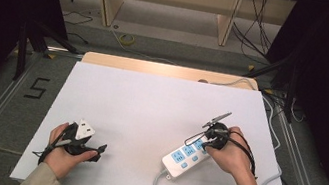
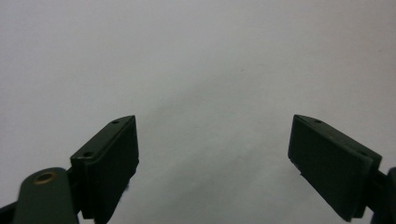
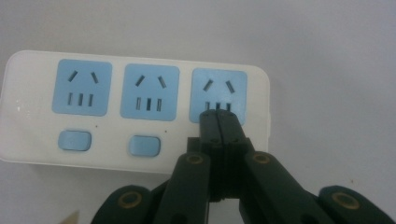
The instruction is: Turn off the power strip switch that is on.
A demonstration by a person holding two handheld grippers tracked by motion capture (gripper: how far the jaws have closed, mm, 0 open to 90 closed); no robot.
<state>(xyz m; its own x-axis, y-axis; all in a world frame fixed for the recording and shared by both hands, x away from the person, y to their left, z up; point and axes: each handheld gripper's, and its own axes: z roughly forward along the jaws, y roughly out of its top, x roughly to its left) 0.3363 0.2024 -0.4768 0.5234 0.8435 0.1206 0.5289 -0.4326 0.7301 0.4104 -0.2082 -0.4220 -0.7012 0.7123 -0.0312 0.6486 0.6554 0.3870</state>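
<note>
Left tool (image 1: 101, 152) sat low at the desk's (image 1: 150, 105) near-left corner, held in the person's left hand (image 1: 63, 156), jaws spread wide w/ nothing between them; left gripper view showed bare white desk past them. Right of centre lay a white power strip (image 1: 184, 158) w/ three blue sockets and two blue buttons, angled, its cable trailing off the near edge. Right tool (image 3: 218, 120) was clenched, jaws pressed together, tips over the strip's end socket (image 3: 219, 94); can't tell if touching.
</note>
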